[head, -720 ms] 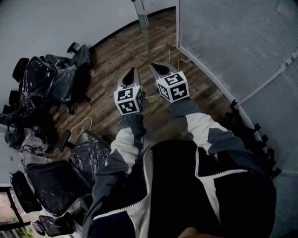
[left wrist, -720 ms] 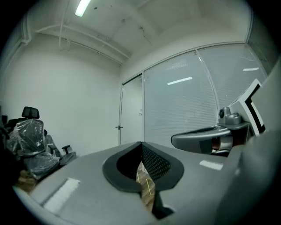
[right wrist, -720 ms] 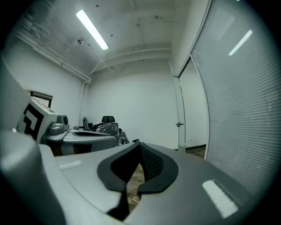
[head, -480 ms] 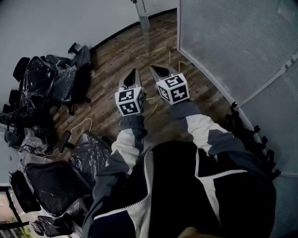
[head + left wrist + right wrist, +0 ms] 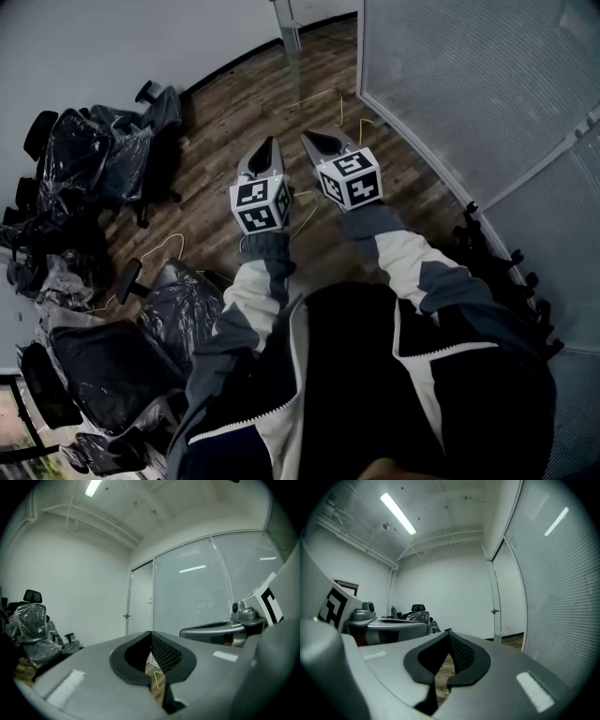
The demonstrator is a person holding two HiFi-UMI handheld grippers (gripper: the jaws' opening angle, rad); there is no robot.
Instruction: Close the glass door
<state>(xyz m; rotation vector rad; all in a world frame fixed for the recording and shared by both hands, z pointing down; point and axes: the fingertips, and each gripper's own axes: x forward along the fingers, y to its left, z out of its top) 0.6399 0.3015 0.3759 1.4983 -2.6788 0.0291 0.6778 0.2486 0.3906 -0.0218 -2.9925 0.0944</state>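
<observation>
**Glass door** (image 5: 507, 599): straight ahead of both tools, at the end of the ribbed partition (image 5: 450, 84).
- Head view: only its metal upright shows, standing apart from the partition's corner with wooden floor (image 5: 234, 103) between.
- Gripper views: full height, plus a small handle (image 5: 495, 611) on its frame.

**Left gripper** (image 5: 271, 142): short of the door and not touching it. Jaws meet at the tips with nothing between them.

**Right gripper** (image 5: 308, 137): just beside the left one, on the partition side of the door. Jaws also closed and empty.

**Plastic-wrapped chairs** (image 5: 89, 159): well to the left of the door.
- Head view: a whole cluster.
- Left gripper view: only a couple at its edge.

**Ceiling light tube** (image 5: 397, 513): above the door, in the gripper views only.

**Person's sleeves** (image 5: 253, 291): head view only.
</observation>
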